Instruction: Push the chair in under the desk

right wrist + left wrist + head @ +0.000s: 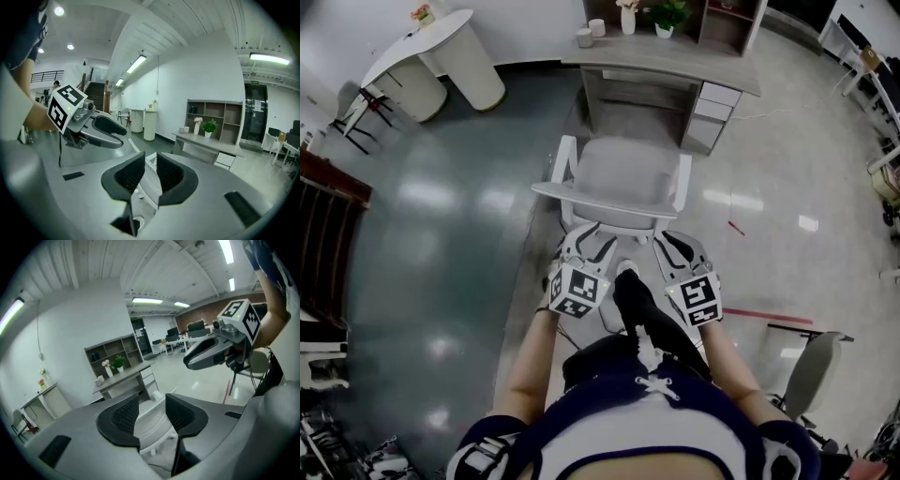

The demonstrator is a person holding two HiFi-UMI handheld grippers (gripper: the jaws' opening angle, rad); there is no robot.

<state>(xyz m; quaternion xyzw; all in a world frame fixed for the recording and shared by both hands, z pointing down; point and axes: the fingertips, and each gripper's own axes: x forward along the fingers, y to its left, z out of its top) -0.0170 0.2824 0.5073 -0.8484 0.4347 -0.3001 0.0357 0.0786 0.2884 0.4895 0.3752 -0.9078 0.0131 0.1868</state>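
Note:
A white chair stands a short way out from the grey desk, its backrest toward me. Both grippers hover just behind the backrest, side by side. My left gripper is open, and in the left gripper view part of the chair shows in the wide gap between its jaws. My right gripper has only a narrow gap, and in the right gripper view a strip of the chair shows through it. I cannot see either pair of pads pressing on the chair.
A drawer unit fills the desk's right side, and a shelf with a potted plant stands on top. A white round table is at the far left, another chair at the near right. My black shoe is under the grippers.

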